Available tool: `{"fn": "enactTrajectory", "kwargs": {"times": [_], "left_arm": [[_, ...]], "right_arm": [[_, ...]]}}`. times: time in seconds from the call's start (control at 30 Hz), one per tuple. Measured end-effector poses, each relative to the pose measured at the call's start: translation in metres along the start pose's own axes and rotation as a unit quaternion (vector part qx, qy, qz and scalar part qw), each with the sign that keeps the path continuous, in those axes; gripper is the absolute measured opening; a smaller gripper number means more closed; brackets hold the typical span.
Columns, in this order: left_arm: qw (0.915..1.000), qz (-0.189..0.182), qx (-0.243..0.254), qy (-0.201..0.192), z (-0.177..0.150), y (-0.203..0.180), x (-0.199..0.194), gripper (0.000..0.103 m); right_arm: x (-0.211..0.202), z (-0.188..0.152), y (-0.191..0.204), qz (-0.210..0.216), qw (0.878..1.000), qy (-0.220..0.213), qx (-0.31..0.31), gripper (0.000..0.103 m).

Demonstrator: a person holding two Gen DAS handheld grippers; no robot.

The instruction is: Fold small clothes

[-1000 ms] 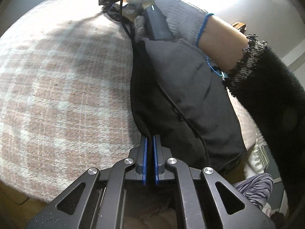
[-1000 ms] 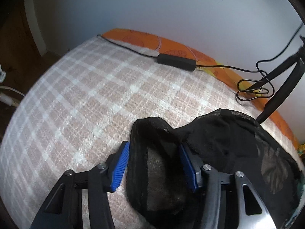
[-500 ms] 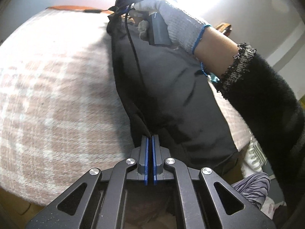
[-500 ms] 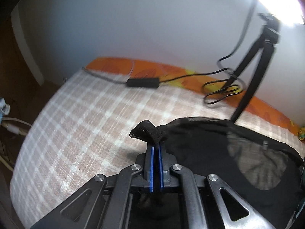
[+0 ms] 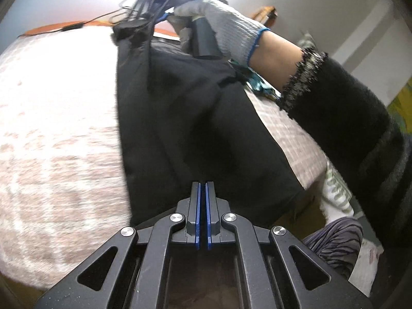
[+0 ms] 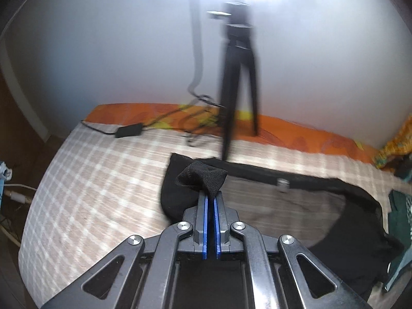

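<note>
Left wrist view
Garment: a black garment [image 5: 195, 118] stretches as one long, smooth dark panel from 6 o'clock to 11 o'clock, raised above the checked bedspread [image 5: 56, 134], with a seam fold running along its length.
Left gripper: the left gripper [image 5: 202, 188] at 6 o'clock has its blue pads clamped together on the near edge of the garment, the cloth starting right at the fingertips.
Right hand: a gloved hand [image 5: 219, 25] at 12 o'clock grips the other tool's dark handle at the far end of the garment; a fuzzy black sleeve [image 5: 342, 118] crosses from 1 to 4 o'clock and covers that side of the bed.
Nearby: a striped grey cloth [image 5: 334, 242] lies at 4 o'clock beside the bed; an orange sheet edge [image 5: 46, 29] shows at 10 o'clock.

Right wrist view
Garment: the same black piece shows a mesh lining; a bunched tuft pokes up above the tips, and the rest trails to 3 o'clock, drooping onto the bedspread [image 6: 103, 180], with a lighter grey inner face open to view.
Right gripper: the right gripper [image 6: 210, 195] at 6 o'clock is pinched tight on the mesh tuft; its jaws have just been closing, with cloth between them.
Obstacles: a black tripod [image 6: 237, 77] stands at 12 o'clock just behind the garment's far edge, blurred; a power brick [image 6: 128, 130] with tangled cable lies at 10 o'clock.
Other: a teal item [image 6: 401, 206] sits at 3 o'clock, touching the garment's end.
</note>
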State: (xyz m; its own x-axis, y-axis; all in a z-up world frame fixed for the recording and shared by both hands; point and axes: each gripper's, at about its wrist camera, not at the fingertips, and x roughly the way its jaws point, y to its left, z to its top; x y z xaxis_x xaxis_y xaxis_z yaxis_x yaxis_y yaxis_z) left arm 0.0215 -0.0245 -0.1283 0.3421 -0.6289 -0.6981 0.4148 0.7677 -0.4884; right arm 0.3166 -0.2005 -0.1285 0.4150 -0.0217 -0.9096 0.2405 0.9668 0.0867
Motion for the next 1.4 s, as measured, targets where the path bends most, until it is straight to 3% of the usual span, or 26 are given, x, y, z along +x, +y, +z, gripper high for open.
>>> {"fn": "enactTrajectory", "kwargs": {"times": [0.47, 0.5, 0.57, 0.67, 0.87, 1.03, 1.17, 1.3, 1.4], "left_arm": [[0.9984, -0.02, 0.019, 0.049, -0.006, -0.006, 0.016, 0.002], [0.9984, -0.023, 0.02, 0.049, -0.004, -0.005, 0.012, 0.002], [0.9981, -0.029, 0.021, 0.051, -0.003, -0.005, 0.006, 0.005], [0.9989, -0.025, 0.024, 0.033, -0.006, 0.0, -0.013, 0.016], [0.9988, 0.008, 0.046, -0.017, -0.012, 0.014, -0.059, 0.02], [0.9946, 0.047, 0.092, -0.012, -0.021, 0.008, -0.055, 0.032], [0.9864, 0.075, 0.146, 0.013, -0.036, -0.012, -0.032, 0.049], [0.9736, 0.121, 0.191, 0.027, -0.049, -0.025, -0.012, 0.053], [0.9707, 0.144, 0.189, 0.035, -0.053, -0.019, -0.004, 0.053]], "right_arm": [[0.036, -0.02, -0.075, -0.04, 0.997, 0.034, 0.049, 0.004], [0.04, -0.021, -0.077, -0.042, 0.997, 0.046, 0.047, 0.007], [0.037, -0.023, -0.082, -0.06, 0.996, 0.053, 0.047, 0.048], [0.012, -0.025, -0.092, -0.04, 0.997, 0.034, 0.056, 0.051], [-0.072, -0.039, -0.111, 0.006, 0.999, 0.004, 0.051, 0.051], [-0.138, -0.085, -0.108, 0.047, 0.998, -0.006, 0.04, 0.051], [-0.177, -0.143, -0.102, 0.068, 0.997, -0.015, 0.038, 0.051], [-0.197, -0.201, -0.098, 0.081, 0.995, -0.016, 0.051, 0.051], [-0.2, -0.23, -0.102, 0.096, 0.992, -0.017, 0.081, 0.051]]}}
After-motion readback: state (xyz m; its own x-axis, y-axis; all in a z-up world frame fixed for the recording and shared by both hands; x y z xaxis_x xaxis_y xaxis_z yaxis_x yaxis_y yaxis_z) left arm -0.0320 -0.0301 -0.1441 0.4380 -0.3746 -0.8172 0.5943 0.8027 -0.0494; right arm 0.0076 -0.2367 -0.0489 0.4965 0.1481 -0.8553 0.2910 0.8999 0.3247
